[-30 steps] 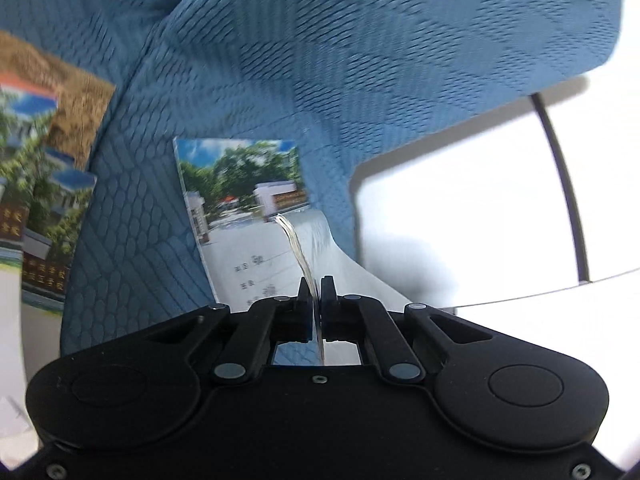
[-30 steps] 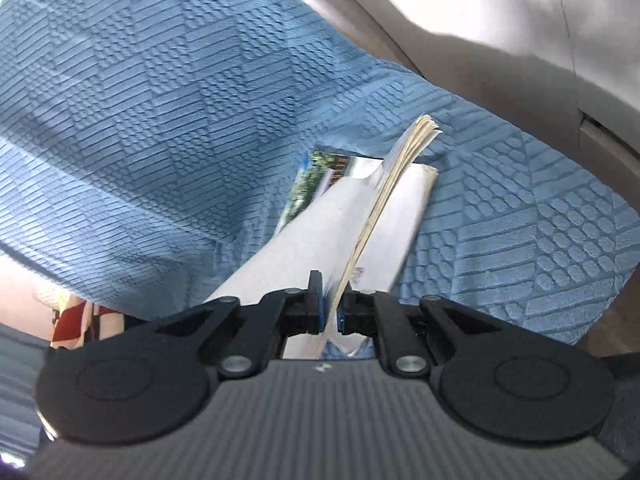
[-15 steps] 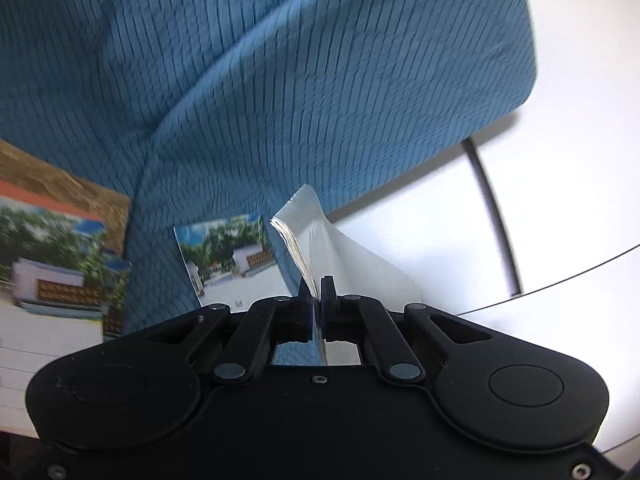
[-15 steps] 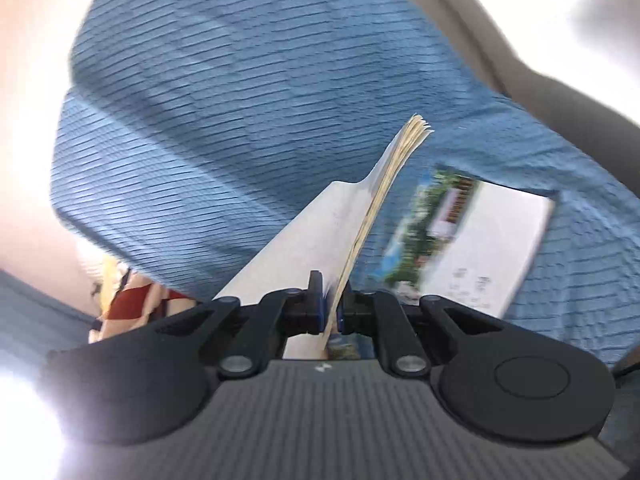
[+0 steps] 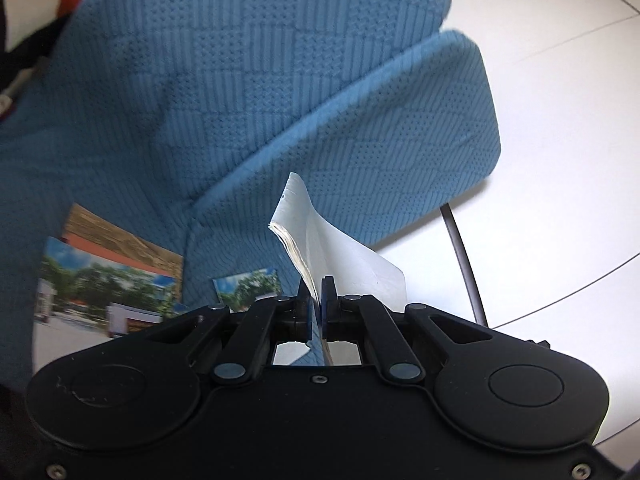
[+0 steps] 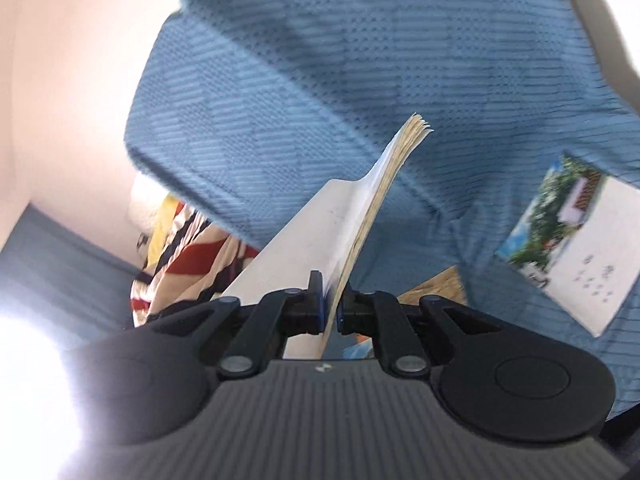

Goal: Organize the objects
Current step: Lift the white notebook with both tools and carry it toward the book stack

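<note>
In each tool (image 5: 316, 298), a booklet (image 5: 320, 240).

Black left claw (image 5: 315, 300) clamped on a thin white-covered booklet (image 5: 320, 240), blue textured fabric cushion (image 5: 280, 100) behind, two photo-covered booklets (image 5: 108, 292) lying at lower left, white tiled floor (image 5: 560, 120) at right.
</note>
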Demonstrator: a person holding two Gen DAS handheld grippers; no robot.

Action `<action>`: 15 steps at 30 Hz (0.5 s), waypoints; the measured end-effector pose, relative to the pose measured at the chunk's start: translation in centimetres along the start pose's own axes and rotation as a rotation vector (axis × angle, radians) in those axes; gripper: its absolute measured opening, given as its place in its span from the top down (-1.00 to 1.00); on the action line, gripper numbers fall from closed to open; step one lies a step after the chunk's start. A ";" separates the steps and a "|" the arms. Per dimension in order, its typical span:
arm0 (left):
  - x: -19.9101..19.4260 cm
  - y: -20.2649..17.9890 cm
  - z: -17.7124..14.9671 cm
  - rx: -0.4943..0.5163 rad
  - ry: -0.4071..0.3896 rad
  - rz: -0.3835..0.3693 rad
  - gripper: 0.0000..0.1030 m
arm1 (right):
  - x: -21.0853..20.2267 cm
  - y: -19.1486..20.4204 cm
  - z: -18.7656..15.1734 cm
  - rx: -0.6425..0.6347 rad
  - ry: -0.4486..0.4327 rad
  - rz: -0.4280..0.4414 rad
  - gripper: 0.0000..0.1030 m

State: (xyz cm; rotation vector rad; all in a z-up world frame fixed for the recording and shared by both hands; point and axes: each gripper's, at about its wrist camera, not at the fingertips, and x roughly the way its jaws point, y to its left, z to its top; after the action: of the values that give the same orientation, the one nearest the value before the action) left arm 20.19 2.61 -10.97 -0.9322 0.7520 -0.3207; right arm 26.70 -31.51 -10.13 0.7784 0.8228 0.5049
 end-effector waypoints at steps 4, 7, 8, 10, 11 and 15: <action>-2.1 1.7 0.3 -0.001 -0.027 0.021 0.93 | 1.8 0.9 -0.9 -0.004 0.043 0.023 0.82; -3.2 2.9 -0.1 0.006 -0.044 0.040 0.93 | 3.5 1.4 -1.5 -0.010 0.072 0.031 0.82; -3.4 3.2 -0.4 0.013 -0.048 0.054 0.93 | 4.0 1.5 -1.9 -0.027 0.079 0.021 0.82; -3.5 4.3 -1.4 0.023 -0.057 0.087 0.93 | 5.1 1.8 -2.7 -0.067 0.092 -0.003 0.82; -3.5 4.8 -1.8 0.026 -0.061 0.099 0.93 | 5.6 1.8 -3.1 -0.086 0.098 -0.015 0.82; -2.9 7.3 -3.6 0.012 -0.057 0.140 0.92 | 7.7 1.4 -4.6 -0.133 0.128 -0.067 0.82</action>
State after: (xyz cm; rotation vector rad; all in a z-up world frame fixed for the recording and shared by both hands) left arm 15.11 6.25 -16.99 -0.8691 0.7578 -0.1755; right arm 27.43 -23.62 -14.59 0.5985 0.9215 0.5476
